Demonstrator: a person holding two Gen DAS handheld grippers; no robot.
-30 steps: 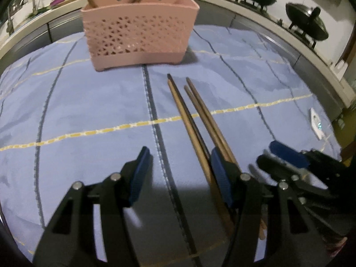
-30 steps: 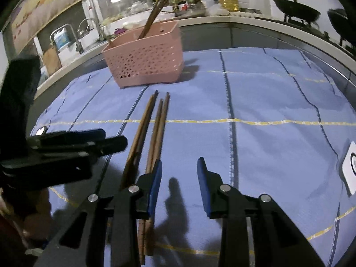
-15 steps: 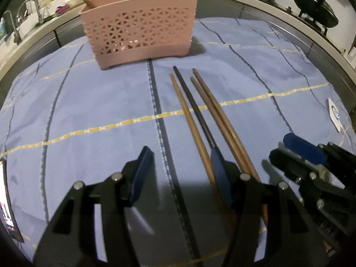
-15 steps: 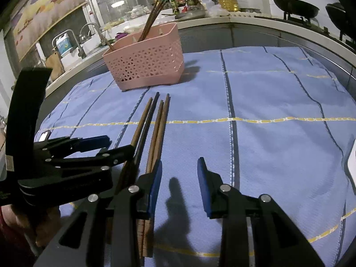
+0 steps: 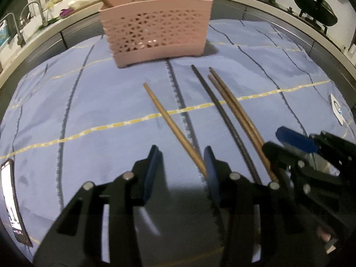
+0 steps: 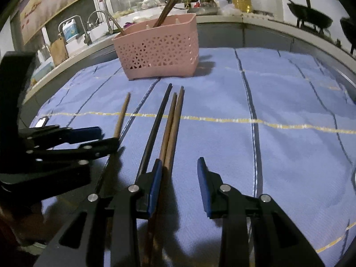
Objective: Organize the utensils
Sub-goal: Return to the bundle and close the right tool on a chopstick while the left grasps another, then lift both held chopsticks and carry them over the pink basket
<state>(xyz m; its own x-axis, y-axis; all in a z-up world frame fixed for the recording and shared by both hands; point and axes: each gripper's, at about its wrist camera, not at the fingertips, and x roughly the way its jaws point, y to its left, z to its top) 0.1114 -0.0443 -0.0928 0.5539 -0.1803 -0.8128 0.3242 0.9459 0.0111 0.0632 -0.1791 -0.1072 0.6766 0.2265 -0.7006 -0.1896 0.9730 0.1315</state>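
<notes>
A pink perforated basket [image 5: 155, 33] stands at the back of the blue cloth with several chopsticks upright in it; it also shows in the right wrist view [image 6: 158, 51]. A light wooden chopstick [image 5: 169, 120] lies apart from a black chopstick [image 5: 222, 115] and a brown pair [image 5: 235, 109]. My left gripper [image 5: 181, 162] is open, its right finger touching the light chopstick's near end. My right gripper [image 6: 179, 173] is open over the near ends of the brown pair [image 6: 171, 129], beside the black chopstick [image 6: 155, 124].
A blue striped cloth [image 5: 89, 102] covers the table. A phone [image 5: 11, 202] lies at the left edge. A white tag [image 5: 336, 109] lies at the right. Woks [image 5: 313, 4] sit on the stove behind, a sink [image 6: 89, 29] to the left.
The light wooden chopstick has been swung left, away from the black one and the brown pair. My left gripper has narrowed and moved closer to it. The right gripper stays open.
</notes>
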